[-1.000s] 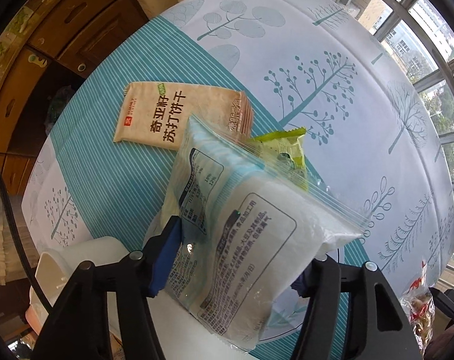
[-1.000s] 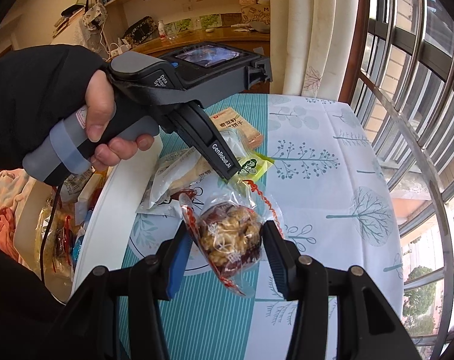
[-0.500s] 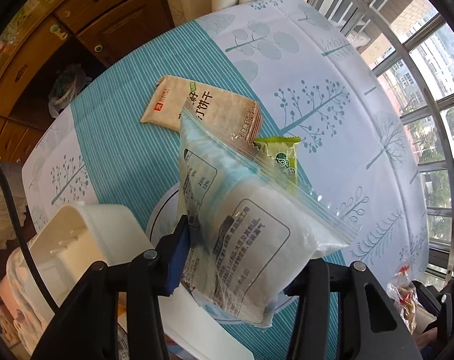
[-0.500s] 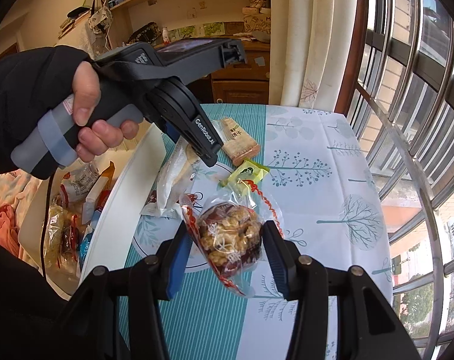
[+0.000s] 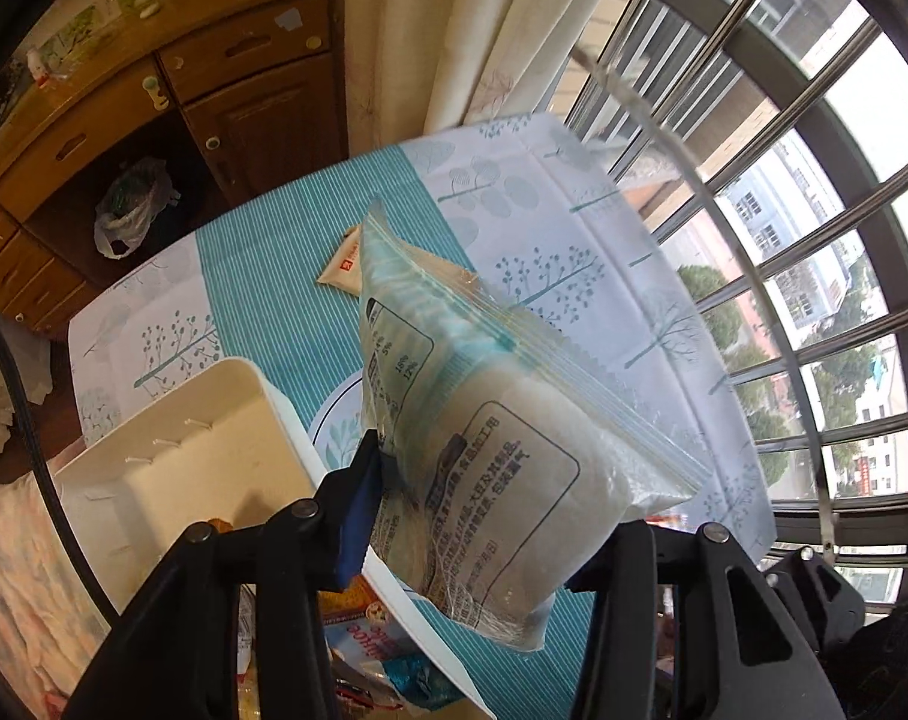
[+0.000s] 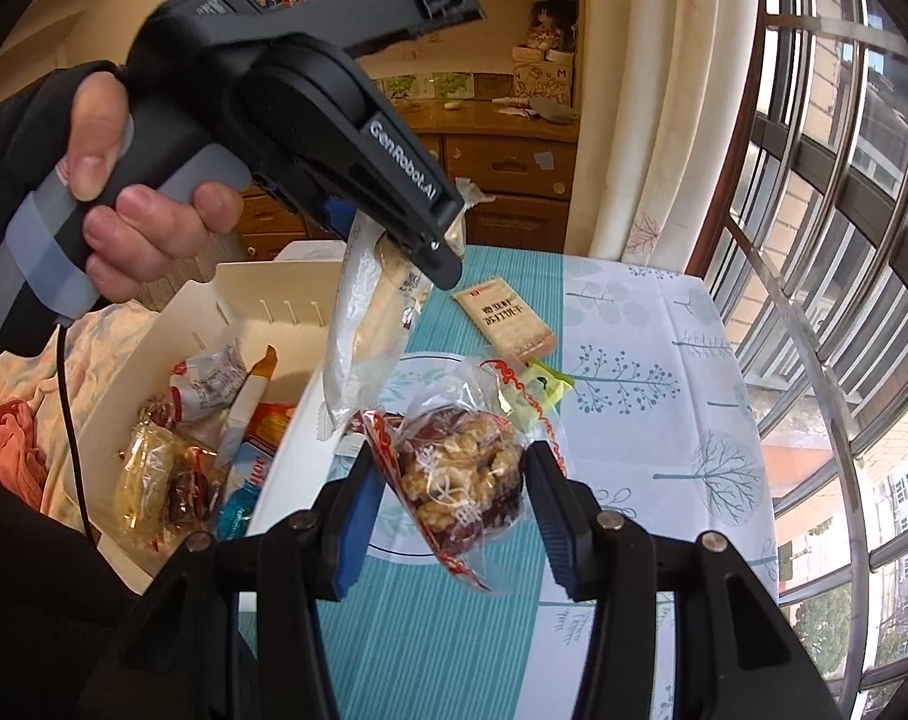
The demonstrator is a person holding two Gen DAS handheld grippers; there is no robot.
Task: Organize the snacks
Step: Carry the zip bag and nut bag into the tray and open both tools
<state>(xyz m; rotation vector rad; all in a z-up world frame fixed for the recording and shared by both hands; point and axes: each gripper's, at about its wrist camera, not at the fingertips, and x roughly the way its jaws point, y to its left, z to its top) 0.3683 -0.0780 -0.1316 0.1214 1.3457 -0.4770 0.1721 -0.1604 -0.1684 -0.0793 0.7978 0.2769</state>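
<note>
My left gripper is shut on a clear zip bag of white snack and holds it up in the air over the near rim of the white box. The same bag hangs over the box in the right wrist view, beneath the left gripper. My right gripper is shut on a clear packet of walnut-stuffed dates, held above the table.
The box holds several wrapped snacks. A beige cracker pack and a small green packet lie on the teal tree-print tablecloth. A window with bars is at the right, wooden cabinets behind.
My left gripper has lifted the zip bag up and back toward the white box, which now fills more of its view. The right gripper still holds the date packet, little moved.
</note>
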